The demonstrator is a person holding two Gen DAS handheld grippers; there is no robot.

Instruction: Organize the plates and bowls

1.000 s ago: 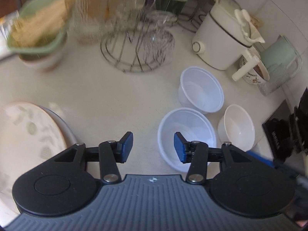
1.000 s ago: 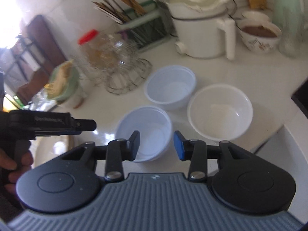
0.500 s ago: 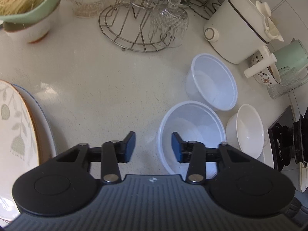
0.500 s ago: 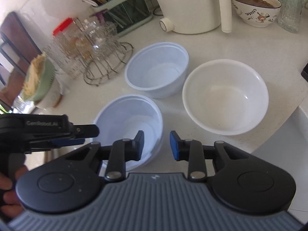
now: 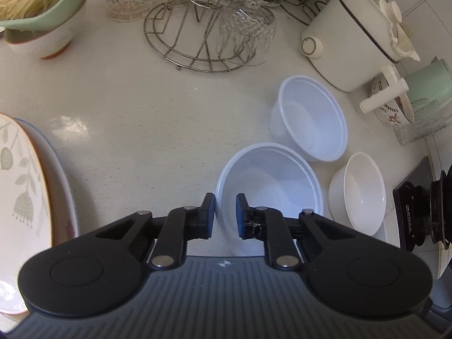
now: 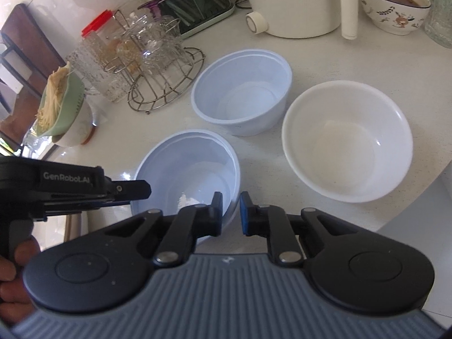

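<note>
The counter (image 5: 135,130) carries the work set: a stack of plates (image 5: 25,197) at its left edge, and 3 empty bowls grouped at the right. The white bowl (image 6: 347,141) is the widest and sits nearest the right edge; the far bowl (image 6: 243,90) lies just beside it, toward the pot (image 5: 347,36); the near bowl (image 6: 189,169) sits closest to both tools. A wire rack (image 5: 203,34) with glasses stands well apart, behind the bowls. The left gripper (image 5: 225,214) straddles the left rim of the near bowl, 1 finger outside the wall and 1 inside, jaws at a narrow gap; contact with the rim cannot be confirmed. The right gripper (image 6: 231,212) sits at the opposite rim of the same bowl, jaws likewise narrow, the rim between or just below the pads; a firm hold cannot be confirmed. Step in hand, as judged: securing the near bowl for nesting. The next move calls for full closure on the thin rim, a level lift, then lowering into a matching bowl. The thin wall may flex or slip under uneven pressure.
</note>
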